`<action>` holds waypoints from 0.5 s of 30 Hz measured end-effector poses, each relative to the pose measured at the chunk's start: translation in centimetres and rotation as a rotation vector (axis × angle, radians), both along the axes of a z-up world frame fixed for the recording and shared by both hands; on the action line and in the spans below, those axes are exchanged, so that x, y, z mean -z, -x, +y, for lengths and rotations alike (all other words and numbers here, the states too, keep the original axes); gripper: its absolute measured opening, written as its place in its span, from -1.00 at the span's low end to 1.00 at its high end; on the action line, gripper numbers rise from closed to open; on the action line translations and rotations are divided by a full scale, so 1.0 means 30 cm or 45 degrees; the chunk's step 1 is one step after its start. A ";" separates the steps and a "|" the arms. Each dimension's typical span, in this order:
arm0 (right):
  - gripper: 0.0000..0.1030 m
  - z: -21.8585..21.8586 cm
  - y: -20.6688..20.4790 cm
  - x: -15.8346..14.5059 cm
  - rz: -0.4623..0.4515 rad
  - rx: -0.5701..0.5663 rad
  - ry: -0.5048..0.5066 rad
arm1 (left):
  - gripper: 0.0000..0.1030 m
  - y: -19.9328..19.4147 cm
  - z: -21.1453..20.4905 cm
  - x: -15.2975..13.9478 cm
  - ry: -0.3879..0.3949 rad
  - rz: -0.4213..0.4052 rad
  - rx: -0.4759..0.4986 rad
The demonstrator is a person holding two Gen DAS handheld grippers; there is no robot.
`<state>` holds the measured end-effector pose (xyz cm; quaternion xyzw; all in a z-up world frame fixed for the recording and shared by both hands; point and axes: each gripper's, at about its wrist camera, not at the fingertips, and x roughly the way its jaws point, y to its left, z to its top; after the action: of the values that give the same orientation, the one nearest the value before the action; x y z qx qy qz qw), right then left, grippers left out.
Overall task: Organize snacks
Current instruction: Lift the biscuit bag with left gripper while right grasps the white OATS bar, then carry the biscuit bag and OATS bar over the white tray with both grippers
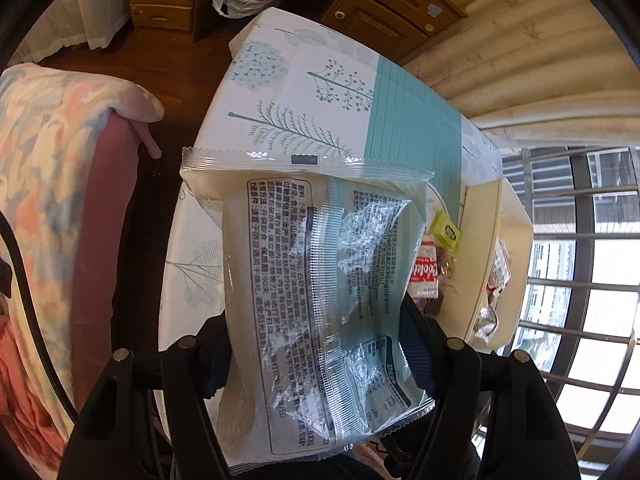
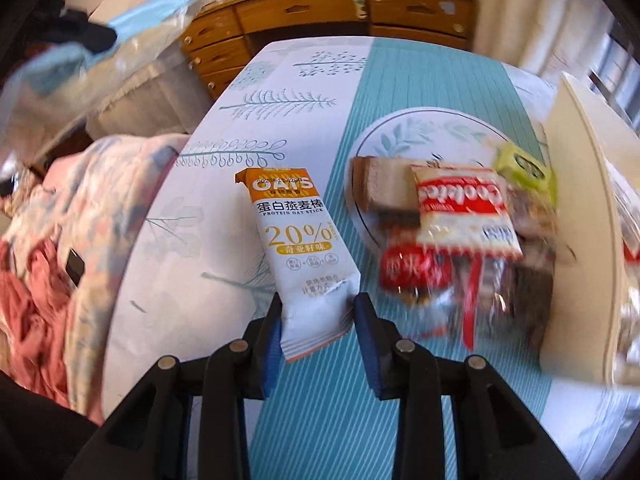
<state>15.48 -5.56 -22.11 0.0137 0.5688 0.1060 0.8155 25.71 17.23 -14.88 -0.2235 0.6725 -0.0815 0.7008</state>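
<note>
A: How far along is the sorting looking?

B: Roughly midway, I'd judge. Both hands are carrying one packet each, and a heap is already sitting on the round plate (image 2: 404, 128), with a cream tray (image 2: 580, 184) just right of it.

A: What is the left gripper (image 1: 320, 344) doing?

B: Its jaws are closing on a large clear-and-teal wafer pack (image 1: 308, 280), printed back facing the camera, and holding it up above the near left of the plate.

A: And the right gripper (image 2: 318, 312)?

B: It is pinching the bottom end of one orange-and-white oat bar (image 2: 298, 240), fingers narrowed onto the wrapper, just left of the plate.

A: Counts?

B: On the plate I am making out one red-and-white cookie packet (image 2: 460, 208), one brown slab (image 2: 380, 184), one green packet (image 2: 524, 168) and one red round-labelled packet (image 2: 416, 268). More dark wrappers are lying there, but blur is stopping a firm count.

A: What's left?

B: Both held packets are waiting for a place. The tray's contents are too smeared to tell.
</note>
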 end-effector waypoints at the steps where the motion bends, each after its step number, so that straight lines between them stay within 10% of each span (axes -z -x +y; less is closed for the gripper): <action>1: -0.35 -0.004 0.009 -0.013 -0.007 0.011 -0.003 | 0.35 0.011 -0.010 -0.007 -0.001 -0.003 0.007; 15: -0.56 -0.167 0.140 -0.244 -0.152 0.194 -0.044 | 0.35 0.137 -0.221 -0.116 0.025 -0.148 0.189</action>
<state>11.29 -10.56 -14.80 0.0644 0.5147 0.0541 0.8532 21.60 10.58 -11.39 -0.1747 0.6445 -0.1524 0.7286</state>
